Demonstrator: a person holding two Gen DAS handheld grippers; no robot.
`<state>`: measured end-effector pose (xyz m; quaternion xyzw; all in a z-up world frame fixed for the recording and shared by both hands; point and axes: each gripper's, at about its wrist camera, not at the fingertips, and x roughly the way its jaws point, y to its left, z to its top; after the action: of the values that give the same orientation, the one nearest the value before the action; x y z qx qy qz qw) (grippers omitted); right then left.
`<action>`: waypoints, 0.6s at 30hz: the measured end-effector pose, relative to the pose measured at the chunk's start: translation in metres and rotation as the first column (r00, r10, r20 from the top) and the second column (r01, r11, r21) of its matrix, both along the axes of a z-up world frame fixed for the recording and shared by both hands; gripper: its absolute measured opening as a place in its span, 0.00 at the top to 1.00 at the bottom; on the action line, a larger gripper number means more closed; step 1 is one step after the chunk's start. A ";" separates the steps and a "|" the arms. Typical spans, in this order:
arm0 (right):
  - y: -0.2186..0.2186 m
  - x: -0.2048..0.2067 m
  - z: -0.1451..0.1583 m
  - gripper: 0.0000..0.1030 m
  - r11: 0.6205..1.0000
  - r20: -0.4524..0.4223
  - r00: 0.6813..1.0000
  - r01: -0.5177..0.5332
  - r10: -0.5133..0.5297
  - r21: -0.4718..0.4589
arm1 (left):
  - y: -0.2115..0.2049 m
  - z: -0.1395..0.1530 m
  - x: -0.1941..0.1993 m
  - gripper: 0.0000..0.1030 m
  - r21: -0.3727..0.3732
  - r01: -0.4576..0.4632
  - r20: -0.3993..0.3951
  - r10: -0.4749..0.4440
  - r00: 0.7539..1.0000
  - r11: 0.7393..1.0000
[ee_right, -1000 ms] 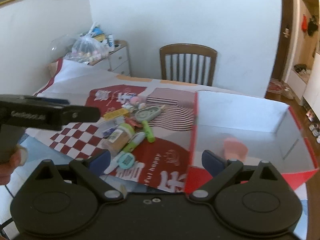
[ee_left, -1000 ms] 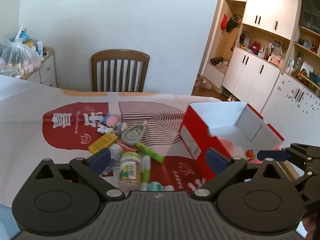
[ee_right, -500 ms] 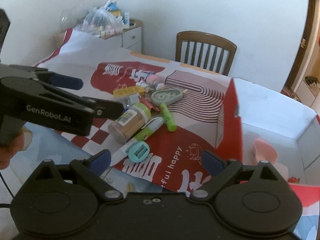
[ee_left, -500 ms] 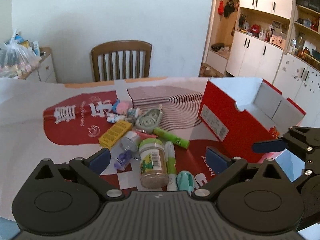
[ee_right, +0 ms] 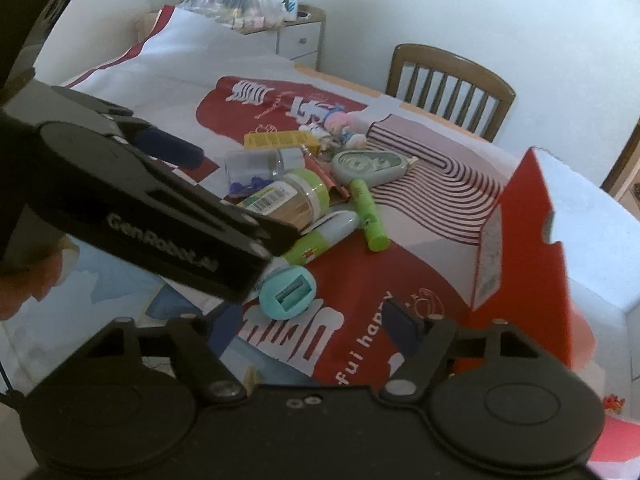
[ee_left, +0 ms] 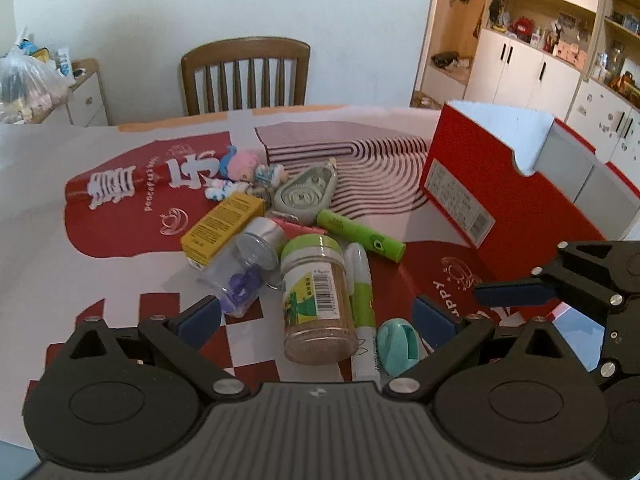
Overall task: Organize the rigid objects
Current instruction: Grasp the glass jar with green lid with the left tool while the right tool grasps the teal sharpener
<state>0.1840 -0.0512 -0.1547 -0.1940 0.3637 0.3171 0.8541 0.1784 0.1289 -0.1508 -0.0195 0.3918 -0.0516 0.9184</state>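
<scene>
Lying on its side, a green-lidded jar (ee_left: 318, 296) was seen amid a clutter of small items near the middle of the bench (ee_left: 60, 280), between the wide-spread fingers of the left gripper (ee_left: 316, 316), untouched. The red box (ee_left: 516, 196) stood toward the right edge. The right gripper's (ee_right: 308, 320) fingers had just been closing, with nothing held.

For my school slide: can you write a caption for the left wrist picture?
Open left tongs hover over a green-lidded jar in a clutter of small things beside a red box.
</scene>
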 end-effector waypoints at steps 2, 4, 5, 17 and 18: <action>0.001 0.002 -0.003 0.34 1.000 -0.008 1.000 -0.014 0.014 0.001 | 0.000 -0.004 0.003 0.02 -0.010 0.000 -0.013 0.000 1.000 1.000; 0.003 0.003 -0.005 0.36 1.000 -0.014 0.999 -0.029 0.029 -0.001 | 0.001 -0.007 0.005 0.02 -0.023 -0.003 -0.023 0.002 1.000 1.000; 0.004 0.005 -0.007 0.39 0.999 -0.018 0.999 -0.035 0.035 -0.001 | 0.002 -0.008 0.006 0.04 -0.032 -0.003 -0.028 0.002 1.000 0.999; 0.013 0.018 -0.018 0.46 0.997 -0.035 0.997 -0.076 0.075 -0.009 | 0.017 -0.019 0.024 0.41 -0.137 -0.062 -0.096 0.049 0.994 0.989; 0.013 0.019 -0.018 0.47 0.997 -0.034 0.997 -0.074 0.073 -0.008 | 0.018 -0.019 0.025 0.42 -0.137 -0.067 -0.097 0.054 0.994 0.988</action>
<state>0.2028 -0.0382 -0.1728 -0.2057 0.3723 0.3499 0.8347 0.2036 0.1464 -0.1695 -0.0981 0.4287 -0.0502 0.8967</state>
